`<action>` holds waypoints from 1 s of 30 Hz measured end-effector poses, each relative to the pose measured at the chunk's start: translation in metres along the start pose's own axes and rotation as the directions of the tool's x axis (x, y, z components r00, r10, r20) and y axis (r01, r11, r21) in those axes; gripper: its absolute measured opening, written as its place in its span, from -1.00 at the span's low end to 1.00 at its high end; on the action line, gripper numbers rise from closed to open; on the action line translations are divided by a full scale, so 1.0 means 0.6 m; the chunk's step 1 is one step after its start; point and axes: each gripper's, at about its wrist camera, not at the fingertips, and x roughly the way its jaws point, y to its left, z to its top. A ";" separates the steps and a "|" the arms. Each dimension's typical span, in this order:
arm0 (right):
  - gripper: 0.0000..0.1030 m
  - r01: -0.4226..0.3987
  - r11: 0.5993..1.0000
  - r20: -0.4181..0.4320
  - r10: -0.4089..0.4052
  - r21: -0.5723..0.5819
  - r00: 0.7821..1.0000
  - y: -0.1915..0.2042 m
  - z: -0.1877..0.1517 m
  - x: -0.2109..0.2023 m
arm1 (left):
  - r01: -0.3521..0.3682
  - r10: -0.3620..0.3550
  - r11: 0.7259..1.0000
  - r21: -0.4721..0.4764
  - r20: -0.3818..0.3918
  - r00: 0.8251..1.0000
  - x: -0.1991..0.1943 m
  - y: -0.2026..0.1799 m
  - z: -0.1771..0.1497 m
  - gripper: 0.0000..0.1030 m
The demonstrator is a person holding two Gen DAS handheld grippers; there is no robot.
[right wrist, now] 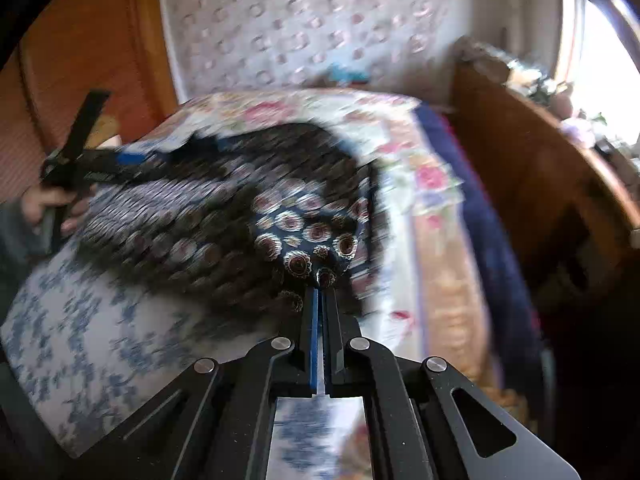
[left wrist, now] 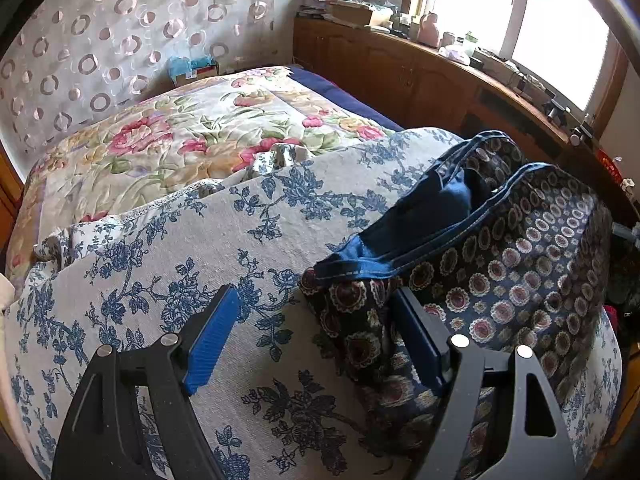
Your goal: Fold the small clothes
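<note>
Dark navy cloth shorts printed with round maroon-and-cream medallions (left wrist: 500, 280) lie on a bed covered by a pale blue-flowered bedspread (left wrist: 168, 280), with a pink-flowered quilt (left wrist: 180, 136) beyond. The left hand-held gripper (left wrist: 316, 336) stands wide open; one blue-padded finger is over the bedspread, the other at the shorts' edge. The right hand-held gripper (right wrist: 320, 300) is closed, pinching a fold of the shorts, lifted and blurred.
</note>
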 end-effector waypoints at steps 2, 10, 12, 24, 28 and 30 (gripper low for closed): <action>-0.99 0.032 0.998 0.049 -0.035 0.057 0.998 -0.028 0.008 -0.022 | -0.004 0.004 1.000 0.001 0.000 1.000 0.000 0.000 0.001 0.56; -0.36 0.080 0.987 0.078 -0.092 0.139 0.993 -0.050 0.028 -0.015 | 0.011 -0.011 1.000 -0.010 0.004 1.000 -0.002 0.004 0.000 0.51; 0.11 0.043 0.988 0.079 -0.055 0.146 0.995 -0.044 0.035 0.001 | 0.018 -0.018 1.000 -0.012 0.009 1.000 -0.002 0.005 0.001 0.44; 0.26 -0.085 0.976 -0.029 0.093 0.199 0.995 -0.075 0.054 0.129 | 0.089 -0.089 0.996 -0.017 0.012 0.996 0.007 0.006 0.018 0.06; 0.18 -0.092 0.982 -0.043 0.100 0.163 0.994 -0.073 0.064 0.145 | 0.104 -0.104 0.994 -0.010 0.015 0.994 0.009 -0.001 0.019 0.02; 0.14 -0.070 0.988 -0.054 0.078 0.140 0.995 -0.068 0.067 0.150 | 0.111 -0.111 0.994 -0.009 0.017 0.994 0.009 -0.003 0.020 -0.05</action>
